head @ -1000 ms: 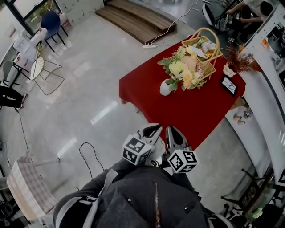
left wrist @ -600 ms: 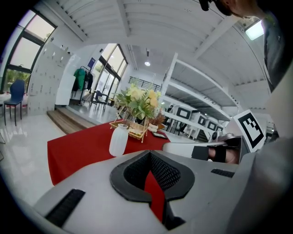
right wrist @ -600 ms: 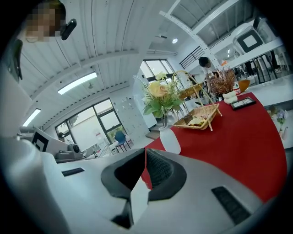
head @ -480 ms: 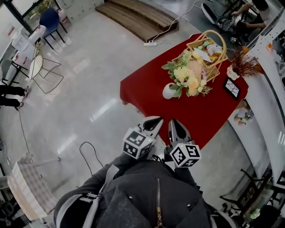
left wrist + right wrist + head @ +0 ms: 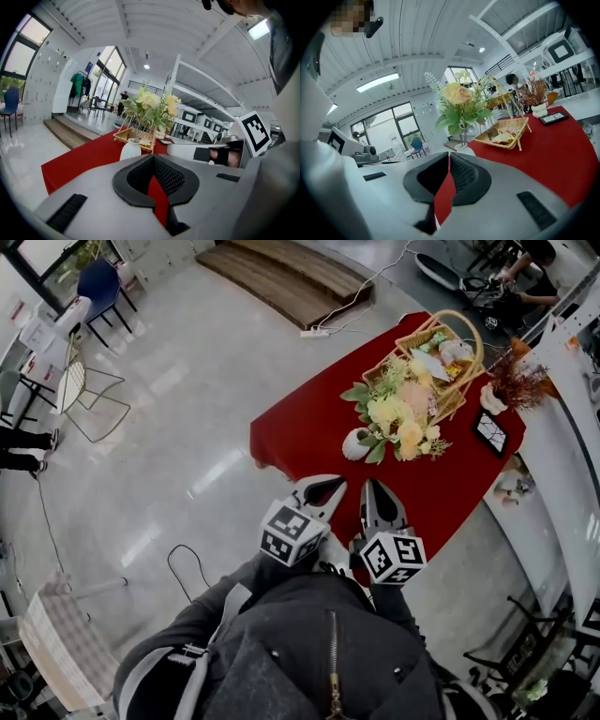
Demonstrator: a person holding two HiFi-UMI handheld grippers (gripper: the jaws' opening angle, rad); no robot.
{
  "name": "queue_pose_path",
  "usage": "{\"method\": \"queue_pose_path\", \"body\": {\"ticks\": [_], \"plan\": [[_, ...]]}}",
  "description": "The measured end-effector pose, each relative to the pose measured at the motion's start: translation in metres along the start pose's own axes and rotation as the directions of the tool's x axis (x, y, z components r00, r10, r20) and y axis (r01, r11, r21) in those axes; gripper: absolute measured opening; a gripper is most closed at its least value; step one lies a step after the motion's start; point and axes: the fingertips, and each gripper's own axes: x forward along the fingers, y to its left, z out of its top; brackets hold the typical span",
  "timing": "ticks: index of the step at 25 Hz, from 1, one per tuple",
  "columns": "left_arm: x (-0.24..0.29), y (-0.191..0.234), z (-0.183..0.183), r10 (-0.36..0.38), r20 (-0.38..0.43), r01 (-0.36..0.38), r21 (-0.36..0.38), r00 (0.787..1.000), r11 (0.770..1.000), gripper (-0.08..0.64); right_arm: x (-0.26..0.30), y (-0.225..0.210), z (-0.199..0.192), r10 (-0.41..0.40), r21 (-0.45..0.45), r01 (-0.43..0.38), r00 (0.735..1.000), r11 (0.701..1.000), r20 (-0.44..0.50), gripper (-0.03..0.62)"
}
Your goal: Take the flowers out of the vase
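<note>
The person stands at the near edge of the red surface [image 5: 300, 432] with both tools held out side by side, low and close together. The left tongs [image 5: 323, 491] and the right tongs [image 5: 379, 498] are both clenched, with nothing between them. The flowers [image 5: 398, 409] sit in the white vase [image 5: 354, 443], which stands near the middle of the surface, just in front of a wicker basket [image 5: 448, 352]. The vase lies straight ahead, about on the line between the two tools and well apart from both, so neither hand looks clearly nearer. The stems rise upright from the neck. I'd say a grasp has to come in above the rim and pull upward.
</note>
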Motion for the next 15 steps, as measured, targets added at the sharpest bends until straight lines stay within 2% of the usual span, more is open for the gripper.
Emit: {"method": "queue_pose_path", "body": {"ticks": [11, 12, 13, 15], "plan": [[0.026, 0.028, 0.012, -0.008, 0.005, 0.008, -0.012, 1.0, 1.0, 0.008, 0.033, -0.017, 0.007, -0.058, -0.043, 0.059, 0.998, 0.997, 0.006, 0.02], [0.028, 0.029, 0.012, -0.009, 0.003, 0.009, -0.015, 1.0, 1.0, 0.008, 0.036, -0.018, 0.007, -0.059, -0.039, 0.059, 0.998, 0.997, 0.004, 0.079], [0.03, 0.031, 0.011, -0.01, 0.0, 0.01, -0.018, 1.0, 1.0, 0.008, 0.04, -0.02, 0.007, -0.057, -0.035, 0.056, 0.998, 0.998, -0.001, 0.169], [0.033, 0.034, 0.011, -0.012, -0.001, 0.012, -0.024, 1.0, 1.0, 0.008, 0.046, -0.023, 0.007, -0.053, -0.036, 0.053, 0.999, 0.998, 0.001, 0.203]]}}
